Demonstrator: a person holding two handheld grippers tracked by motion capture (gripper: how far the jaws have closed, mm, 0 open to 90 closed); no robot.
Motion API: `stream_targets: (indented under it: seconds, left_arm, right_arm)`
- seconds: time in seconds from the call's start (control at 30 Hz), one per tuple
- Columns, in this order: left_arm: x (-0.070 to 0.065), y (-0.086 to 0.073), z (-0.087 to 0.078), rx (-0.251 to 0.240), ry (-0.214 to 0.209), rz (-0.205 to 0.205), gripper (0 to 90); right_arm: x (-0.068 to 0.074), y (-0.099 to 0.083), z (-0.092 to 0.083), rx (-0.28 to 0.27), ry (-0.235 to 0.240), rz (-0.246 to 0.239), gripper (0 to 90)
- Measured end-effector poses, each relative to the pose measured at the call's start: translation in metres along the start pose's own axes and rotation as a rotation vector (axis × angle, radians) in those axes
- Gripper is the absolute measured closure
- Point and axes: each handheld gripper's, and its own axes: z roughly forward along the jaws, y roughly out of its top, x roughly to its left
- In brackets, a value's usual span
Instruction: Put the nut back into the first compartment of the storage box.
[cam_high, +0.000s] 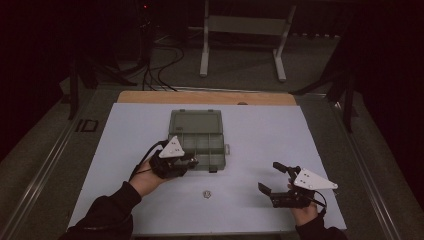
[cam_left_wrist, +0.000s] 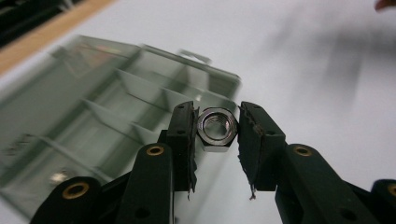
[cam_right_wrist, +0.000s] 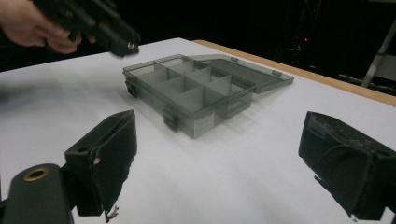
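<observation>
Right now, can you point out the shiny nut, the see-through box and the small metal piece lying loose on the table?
nut (cam_left_wrist: 215, 127), left gripper view, on its threaded ring.
see-through box (cam_right_wrist: 205, 100), right gripper view, on its front wall.
small metal piece (cam_high: 206, 193), high view, on its middle.

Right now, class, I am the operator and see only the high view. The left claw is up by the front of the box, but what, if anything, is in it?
Observer: The left gripper view shows the left claw shut on a hex nut, pinched across its flat sides, with the threaded hole facing the camera.
Operator: Is the right claw carrying anything?
Observer: No. In the right gripper view the right claw stands wide open, with nothing but bare white table between its pads.
</observation>
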Motion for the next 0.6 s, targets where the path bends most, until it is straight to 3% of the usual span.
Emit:
stream_targets:
  seconds: [0.23,0.37,0.6]
  left_arm:
    - [0.023,0.007,-0.015,-0.030,0.057,-0.031,68.1]
    - [0.041,0.010,-0.020,-0.060,0.103,-0.079,70.9]
    - [0.063,0.004,-0.011,-0.050,0.128,-0.140,70.9]
  right_arm:
    - [0.000,0.000,0.001,0.001,0.001,0.000,11.5]
    - [0.000,0.000,0.001,0.002,0.002,0.001,11.5]
    - [0.000,0.000,0.001,0.003,0.002,0.002,11.5]
